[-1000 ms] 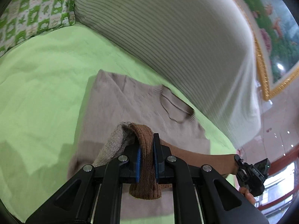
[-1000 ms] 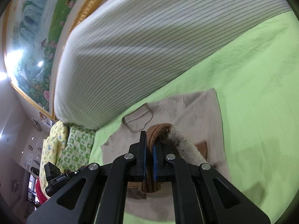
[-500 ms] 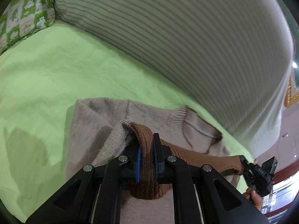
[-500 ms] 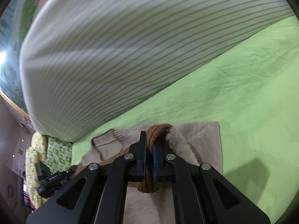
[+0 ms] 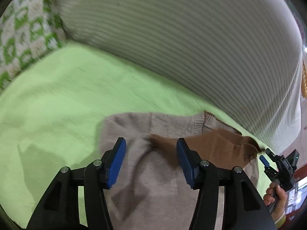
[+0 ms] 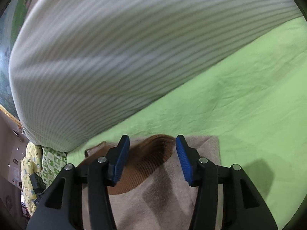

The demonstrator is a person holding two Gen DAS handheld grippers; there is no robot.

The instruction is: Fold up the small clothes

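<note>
A: Left hand-held gripper (image 5: 151,161) and right hand-held gripper (image 6: 151,159)?
B: Both jaws opening, brown hem (image 6: 149,161) lies loose between, nothing pinched. Sweater (image 5: 153,182) sits on green bed (image 5: 57,95), just below striped pillow (image 5: 172,38).
A: Handling?
B: Prob. soft, light, floppy knit. Pinch side edges.

Green bedsheet (image 6: 239,99), striped bolster (image 6: 115,48) behind

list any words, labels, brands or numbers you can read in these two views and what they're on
None can be read.
The beige sweater shows no tag or print.
The green-and-white patterned cushion carries only shapes, blurred.
The striped pillow and green sheet are plain.
The wall items at the right wrist view's left edge are too small to read.
</note>
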